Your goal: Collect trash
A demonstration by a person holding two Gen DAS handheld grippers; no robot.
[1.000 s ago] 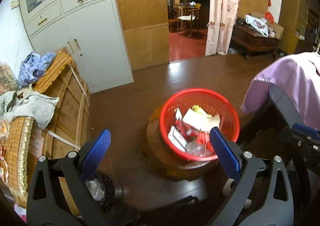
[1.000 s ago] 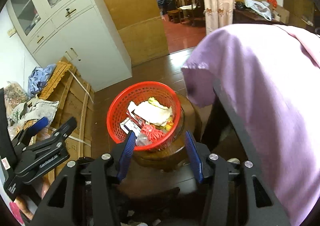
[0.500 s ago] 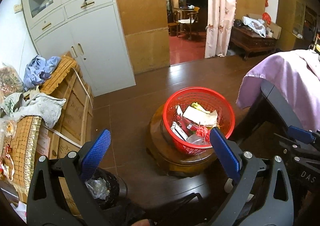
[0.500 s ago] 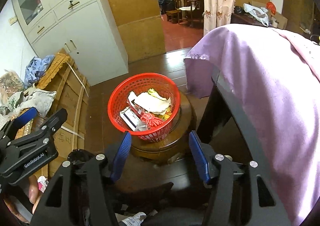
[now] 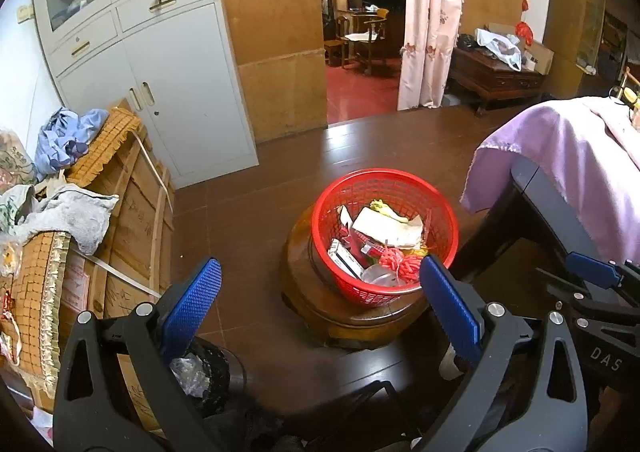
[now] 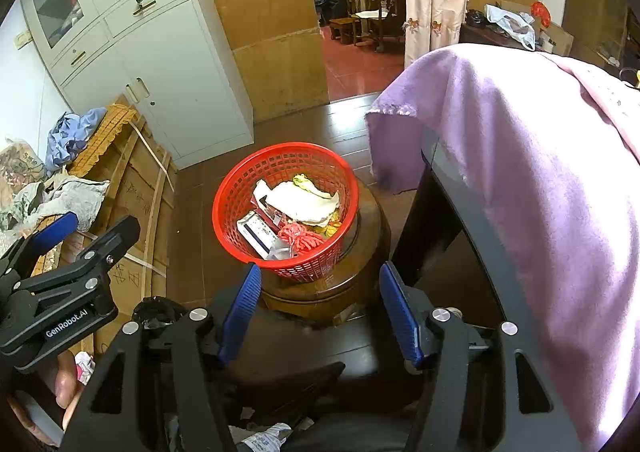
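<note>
Red basket [image 6: 285, 208] of trash at frame centre, on round wooden stool [image 6: 362, 252], possibly; left hand-held gripper [image 5: 320, 306] and right hand-held gripper [image 6: 320, 310] spread, empty.

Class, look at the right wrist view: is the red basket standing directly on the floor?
No. The red basket stands on a round wooden stool, above the floor.

Round wooden stool [image 6: 360, 252], red basket [image 6: 240, 188] atop (trash-filled)

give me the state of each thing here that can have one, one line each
red basket: upright on the wooden stool, holding trash
cabinet doors: shut
curtain: drawn aside, doorway open
purple cloth: draped over the dark table
left gripper: open, empty
right gripper: open, empty
</note>
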